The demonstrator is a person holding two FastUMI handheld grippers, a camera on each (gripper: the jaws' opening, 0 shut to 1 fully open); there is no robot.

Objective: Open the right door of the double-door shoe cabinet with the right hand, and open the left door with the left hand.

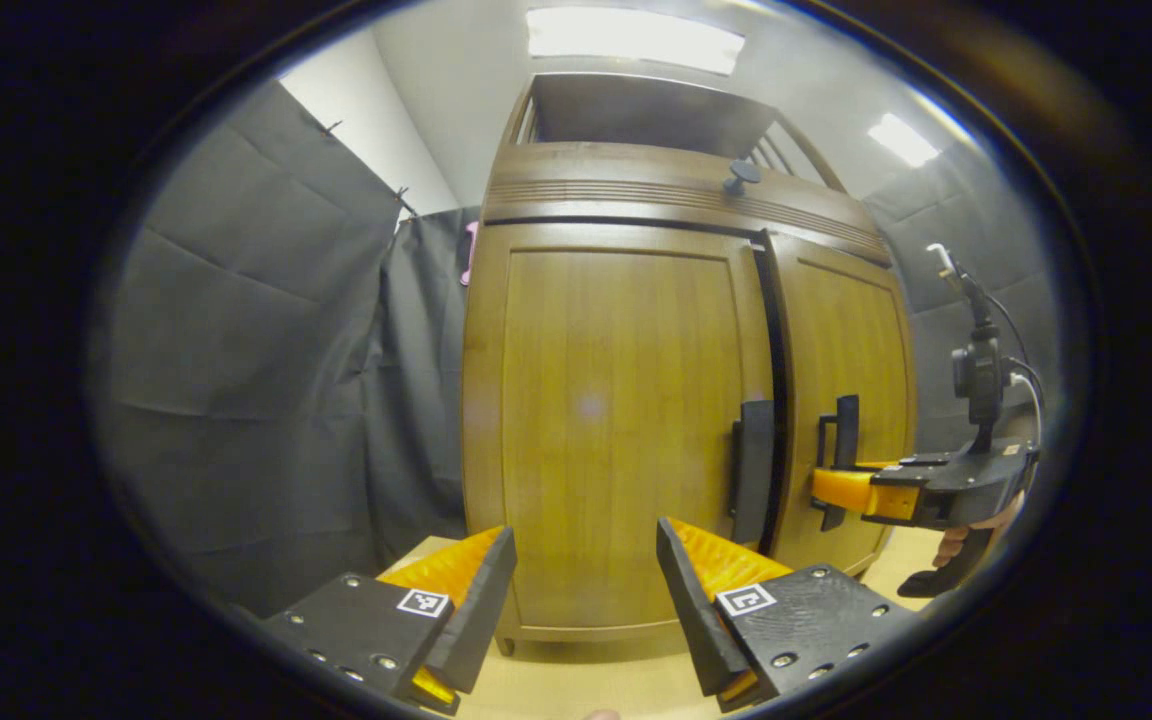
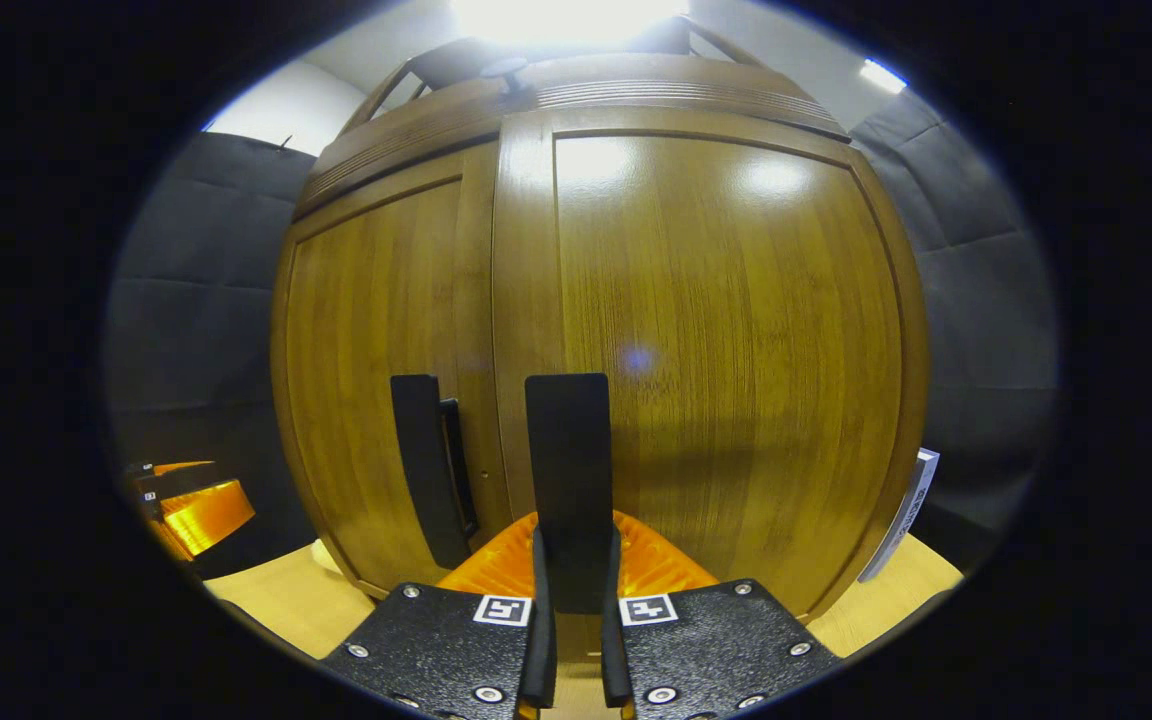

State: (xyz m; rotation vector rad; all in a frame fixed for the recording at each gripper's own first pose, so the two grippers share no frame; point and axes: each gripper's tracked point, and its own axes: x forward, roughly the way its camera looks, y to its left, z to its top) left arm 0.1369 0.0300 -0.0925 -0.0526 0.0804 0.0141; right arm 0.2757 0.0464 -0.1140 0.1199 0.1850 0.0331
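Observation:
The wooden shoe cabinet point(image 1: 616, 400) stands straight ahead with both doors upright. In the left gripper view my left gripper point(image 1: 586, 530) is open in front of the left door point(image 1: 626, 380), low and left of its black handle point(image 1: 751, 470), touching nothing. My right gripper point(image 1: 836, 488), held by a hand point(image 1: 951, 545), reaches the right door's black handle point(image 1: 844, 430). In the right gripper view my right gripper point(image 2: 574, 540) is shut on that handle point(image 2: 566, 450) of the right door point(image 2: 736, 350). The left door's handle point(image 2: 426, 470) hangs just beside it. A narrow dark gap runs between the doors.
A small dark knob point(image 1: 741, 175) and a dark rack point(image 1: 636, 110) sit on the cabinet top. The cabinet rests on a light wooden surface point(image 1: 576, 680). A white tag point(image 2: 901, 520) leans by its right side. Black cloth walls close in on both sides.

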